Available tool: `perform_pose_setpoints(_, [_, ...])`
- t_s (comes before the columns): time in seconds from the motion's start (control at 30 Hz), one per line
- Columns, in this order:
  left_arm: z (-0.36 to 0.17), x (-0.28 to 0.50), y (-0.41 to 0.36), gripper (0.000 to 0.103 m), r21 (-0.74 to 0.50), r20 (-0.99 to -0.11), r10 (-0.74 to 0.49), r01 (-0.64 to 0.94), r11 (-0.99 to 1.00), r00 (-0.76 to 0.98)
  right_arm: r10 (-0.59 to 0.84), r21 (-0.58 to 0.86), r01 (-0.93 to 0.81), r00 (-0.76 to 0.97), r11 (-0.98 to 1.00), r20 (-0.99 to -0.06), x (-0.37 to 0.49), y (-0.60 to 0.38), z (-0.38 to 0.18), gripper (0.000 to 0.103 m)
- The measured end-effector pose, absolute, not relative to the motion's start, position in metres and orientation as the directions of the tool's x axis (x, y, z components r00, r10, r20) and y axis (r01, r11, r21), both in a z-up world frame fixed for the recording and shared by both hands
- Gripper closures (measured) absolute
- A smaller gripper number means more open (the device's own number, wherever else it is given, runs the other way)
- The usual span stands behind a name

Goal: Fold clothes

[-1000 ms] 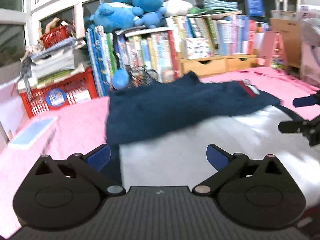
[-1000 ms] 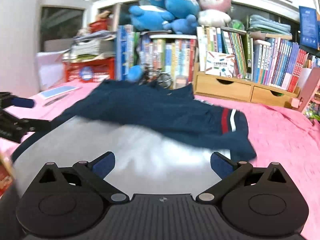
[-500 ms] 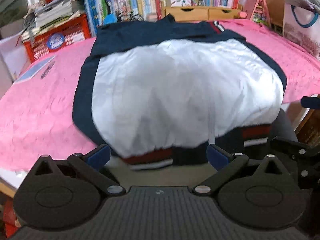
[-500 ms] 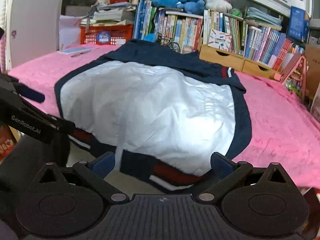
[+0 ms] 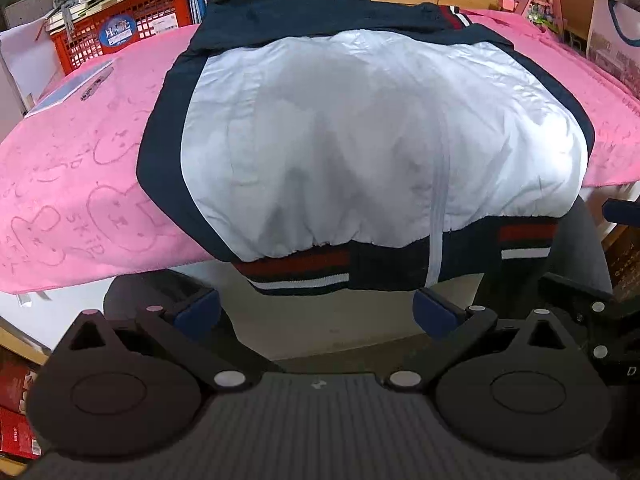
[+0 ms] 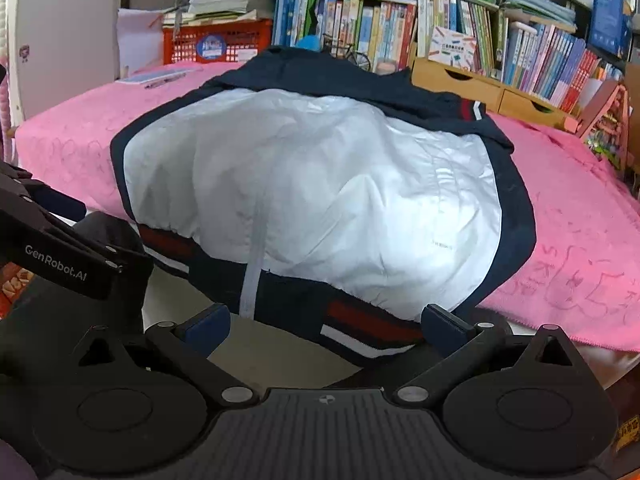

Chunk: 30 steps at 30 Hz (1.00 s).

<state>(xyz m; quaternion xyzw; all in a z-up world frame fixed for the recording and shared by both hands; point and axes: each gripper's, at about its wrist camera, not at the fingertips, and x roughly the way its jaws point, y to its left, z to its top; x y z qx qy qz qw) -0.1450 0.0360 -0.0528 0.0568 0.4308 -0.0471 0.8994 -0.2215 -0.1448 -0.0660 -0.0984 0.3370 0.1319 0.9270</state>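
A navy jacket (image 5: 360, 136) (image 6: 312, 184) lies spread on the pink-covered table (image 5: 80, 184), its white lining facing up. Its striped red, white and navy hem (image 5: 296, 268) (image 6: 368, 320) hangs over the table's near edge. My left gripper (image 5: 316, 312) is open, just below and in front of the hem, holding nothing. My right gripper (image 6: 326, 326) is open too, level with the hem's right part, with nothing between its fingers. The left gripper (image 6: 52, 252) shows at the left of the right wrist view, and the right gripper (image 5: 588, 312) at the right edge of the left wrist view.
Behind the jacket stand rows of books (image 6: 400, 36), wooden drawers (image 6: 480, 84) and a red crate (image 5: 120, 28). A booklet and pen (image 5: 76, 88) lie on the pink cloth at the left. A paper bag (image 5: 616, 28) stands at the right.
Both grippers have pulled back from over the jacket toward the table's near edge and dropped lower. The jacket, in motion a second ago, now lies still with its hem hanging over the edge.
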Motion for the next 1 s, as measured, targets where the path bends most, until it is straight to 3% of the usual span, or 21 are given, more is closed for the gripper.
perform_pose_setpoints(0.67, [-0.063, -0.146, 0.030, 0.000, 0.063, -0.802, -0.039, 0.149, 0.987, 0.596, 0.154, -0.095, -0.294, 0.716, 0.951, -0.681, -0.219, -0.147, -0.077, 0.000])
perform_pose_setpoints(0.9, [-0.066, -0.145, 0.032, 0.000, 0.065, -0.808, -0.033, 0.145, 0.987, 0.588, 0.055, -0.183, -0.193, 0.817, 0.964, -0.574, -0.212, -0.169, -0.081, 0.000])
perform_pose_setpoints(1.0, [-0.067, -0.143, 0.034, 0.000, 0.064, -0.811, -0.025, 0.131, 0.989, 0.585, 0.068, -0.151, -0.195, 0.799, 0.969, -0.598, -0.194, -0.189, -0.088, 0.000])
